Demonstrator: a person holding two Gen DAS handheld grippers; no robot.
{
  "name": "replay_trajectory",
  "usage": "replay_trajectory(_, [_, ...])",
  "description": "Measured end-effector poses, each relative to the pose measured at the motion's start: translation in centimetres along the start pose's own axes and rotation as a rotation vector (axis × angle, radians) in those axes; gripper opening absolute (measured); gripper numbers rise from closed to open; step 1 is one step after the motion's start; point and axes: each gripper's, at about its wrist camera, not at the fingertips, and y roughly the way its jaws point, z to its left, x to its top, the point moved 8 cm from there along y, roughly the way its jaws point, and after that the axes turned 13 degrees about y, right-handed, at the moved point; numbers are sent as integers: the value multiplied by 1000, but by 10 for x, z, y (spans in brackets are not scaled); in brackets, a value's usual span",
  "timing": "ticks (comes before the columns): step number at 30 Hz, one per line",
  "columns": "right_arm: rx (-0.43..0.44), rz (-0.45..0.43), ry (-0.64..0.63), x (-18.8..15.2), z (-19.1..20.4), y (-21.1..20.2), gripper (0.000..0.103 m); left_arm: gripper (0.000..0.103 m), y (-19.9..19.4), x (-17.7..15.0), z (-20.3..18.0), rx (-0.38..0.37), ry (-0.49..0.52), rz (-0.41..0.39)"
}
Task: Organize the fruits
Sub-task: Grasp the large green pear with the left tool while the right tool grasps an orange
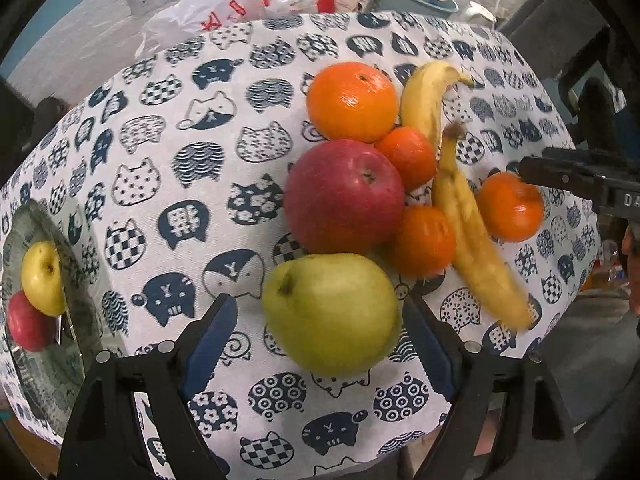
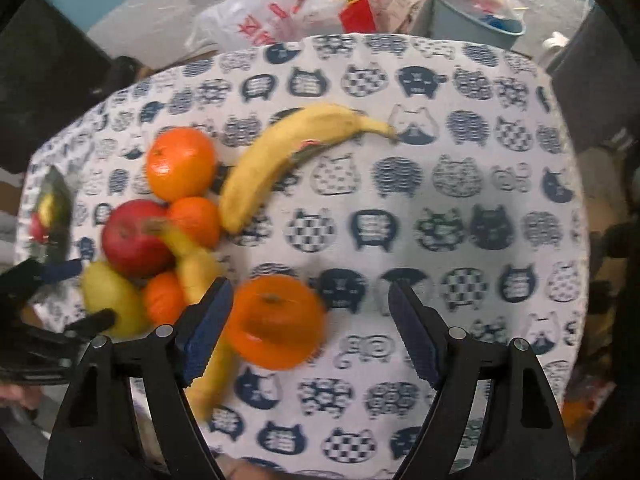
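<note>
Your left gripper [image 1: 320,344] gapes wide around the green pear [image 1: 332,314]; a red apple [image 1: 344,196] crowds behind. Your right gripper [image 2: 310,320], wide, frames a tangerine [image 2: 276,322].

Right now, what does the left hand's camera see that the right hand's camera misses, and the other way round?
Only the left view shows the left gripper open around the green pear, plus the glass plate's fruit clearly. Only the right view shows the right gripper open with an orange between its fingers, nearer the left one. Both show the red apple, bananas and the cat-print tablecloth.
</note>
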Motion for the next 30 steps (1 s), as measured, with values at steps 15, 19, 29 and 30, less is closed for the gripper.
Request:
replay_trajectory(15, [-86, 109, -56, -30, -9, 36, 81, 86, 32, 5, -11, 11, 58, 45])
replay_trajectory(19, [-51, 133, -38, -36, -14, 41, 79, 82, 36, 10, -16, 25, 80, 45])
replay_trajectory(29, [2, 119, -23, -41, -15, 42, 66, 81, 33, 9, -12, 13, 94, 16])
replay_trajectory(30, [-6, 111, -27, -40, -14, 41, 66, 81, 32, 9, -13, 15, 98, 14])
